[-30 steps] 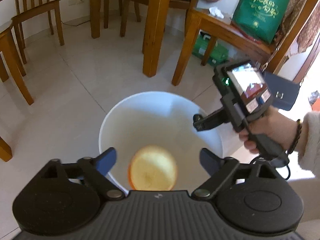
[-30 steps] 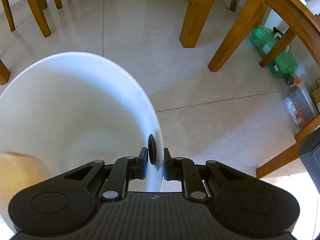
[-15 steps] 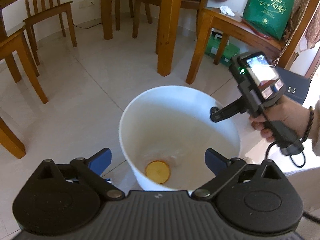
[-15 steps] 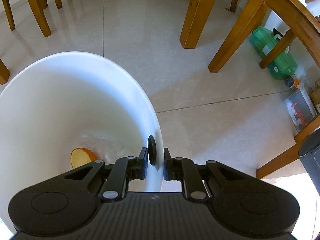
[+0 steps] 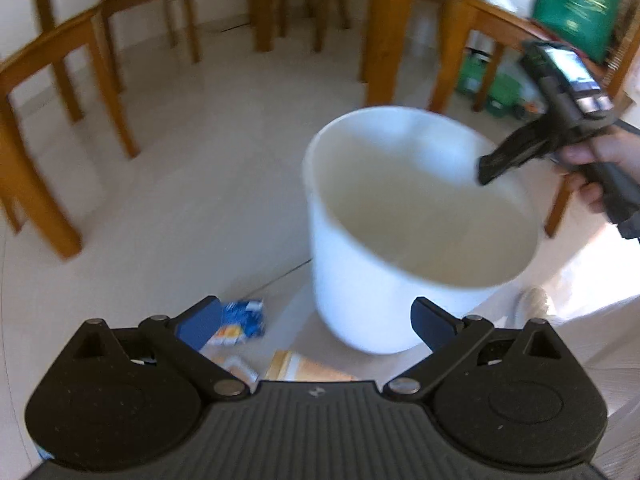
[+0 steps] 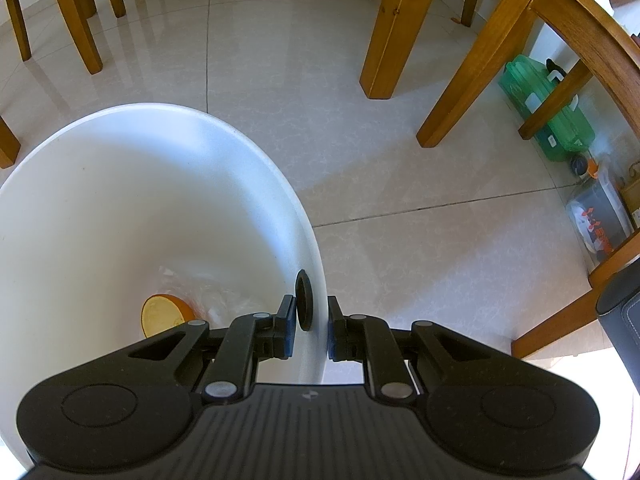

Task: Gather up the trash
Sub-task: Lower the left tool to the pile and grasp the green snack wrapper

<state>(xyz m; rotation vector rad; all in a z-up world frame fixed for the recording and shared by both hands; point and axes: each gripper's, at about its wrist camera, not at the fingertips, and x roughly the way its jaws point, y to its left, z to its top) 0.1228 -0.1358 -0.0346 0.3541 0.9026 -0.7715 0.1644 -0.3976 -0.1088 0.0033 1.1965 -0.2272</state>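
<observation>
White plastic bucket [image 5: 400, 240] is standing on the tile floor, and I'm pinching its rim with the right gripper [image 6: 308, 328], one finger inside the wall, one outside. An orange peel [image 6: 164, 314] is already lying at the bottom. My left gripper [image 5: 316, 320] is hovering empty, fingers spread wide, low over the floor just beside the bucket. Remaining trash is lying right under it: a tan paper piece [image 5: 304, 368] between the fingers, a blue wrapper [image 5: 240, 320] just inside the left finger. I'm judging the left gripper nearer, so it is dropping straight down next.
</observation>
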